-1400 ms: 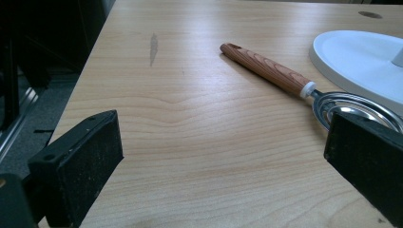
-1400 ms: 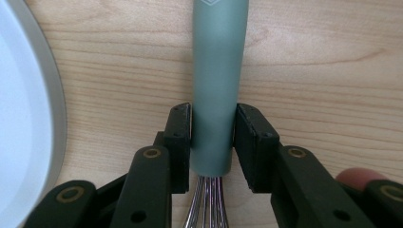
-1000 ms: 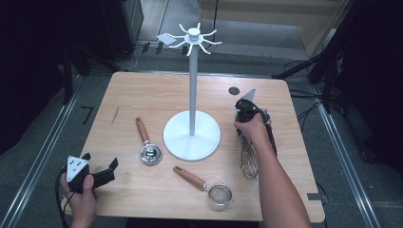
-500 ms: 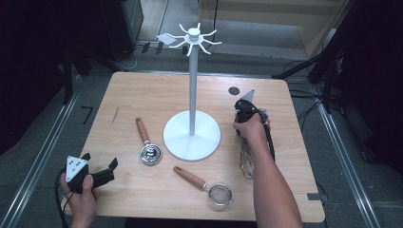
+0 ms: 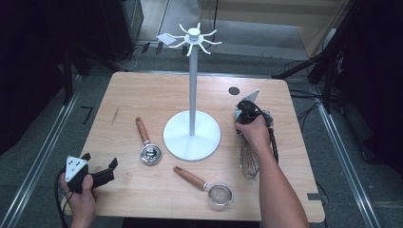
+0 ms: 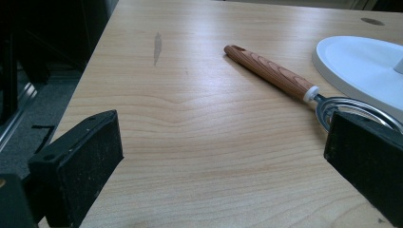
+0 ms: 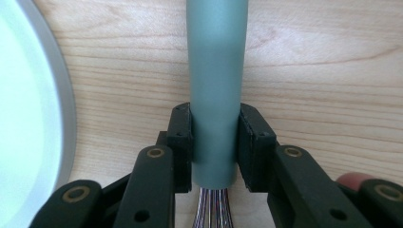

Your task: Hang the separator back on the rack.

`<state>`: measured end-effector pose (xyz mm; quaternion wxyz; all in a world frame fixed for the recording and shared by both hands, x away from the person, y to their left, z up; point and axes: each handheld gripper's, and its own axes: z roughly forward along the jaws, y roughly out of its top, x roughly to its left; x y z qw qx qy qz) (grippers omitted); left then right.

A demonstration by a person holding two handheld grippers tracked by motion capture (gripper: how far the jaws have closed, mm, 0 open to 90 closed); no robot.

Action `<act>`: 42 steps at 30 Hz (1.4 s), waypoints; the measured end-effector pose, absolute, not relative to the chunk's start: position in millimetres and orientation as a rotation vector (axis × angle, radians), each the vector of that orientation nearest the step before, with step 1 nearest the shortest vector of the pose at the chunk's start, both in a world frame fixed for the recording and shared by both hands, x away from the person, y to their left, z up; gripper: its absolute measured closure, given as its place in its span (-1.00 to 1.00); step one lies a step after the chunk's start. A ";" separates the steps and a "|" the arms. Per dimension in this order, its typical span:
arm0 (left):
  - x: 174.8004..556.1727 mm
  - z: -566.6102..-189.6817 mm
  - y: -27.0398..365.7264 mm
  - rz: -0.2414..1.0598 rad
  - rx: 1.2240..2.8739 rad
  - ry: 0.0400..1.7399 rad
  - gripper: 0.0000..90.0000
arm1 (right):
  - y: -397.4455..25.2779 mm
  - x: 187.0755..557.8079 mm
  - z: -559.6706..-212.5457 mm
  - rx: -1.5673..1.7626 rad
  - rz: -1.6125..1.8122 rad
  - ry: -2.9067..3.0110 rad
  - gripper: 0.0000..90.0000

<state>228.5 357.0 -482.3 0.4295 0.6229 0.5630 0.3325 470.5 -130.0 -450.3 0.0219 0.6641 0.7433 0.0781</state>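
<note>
- Left tool (image 5: pixel 100 172), near-left corner of the counter (image 5: pixel 142 92): jaws wide apart, nothing between them, parked low over bare wood; same spot as a second ago, so idle for now.
- Just right of it, wood-handled utensil (image 5: pixel 147 144) flat on the counter, metal head toward the near side, close to the stand's base.
- Centre: white hook stand (image 5: pixel 192 95), round base on the counter, hooks at the top all bare.
- Near the front edge, small strainer (image 5: pixel 204 185) with a wooden handle, lying flat, well apart from both tools.
- Right: right tool (image 7: pixel 215 142) clamped on the whisk (image 5: pixel 249 159), pads on either side of the grey-green handle (image 7: pixel 216 85), wires trailing toward the near side.
- Change over the last second: hand edged a little nearer, grip settled; whisk seemingly on or barely off the counter, hard to tell.
- Meaning, as a guess: grasp secured, lift toward a hook next; hanging not yet done.
</note>
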 end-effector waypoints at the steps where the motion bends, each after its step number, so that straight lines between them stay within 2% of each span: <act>1: 228.6 -482.4 356.8 0.830 1.554 1.407 -1.00 | -131.4 469.0 -447.8 2.056 0.261 2.298 0.59; 27: 228.5 -482.3 356.7 0.836 1.552 1.413 -1.00 | -159.6 420.8 -392.5 1.841 0.890 2.139 0.59; 42: 228.1 -482.3 356.2 0.844 1.551 1.414 -1.00 | -145.9 386.1 -361.8 1.603 1.228 2.062 0.59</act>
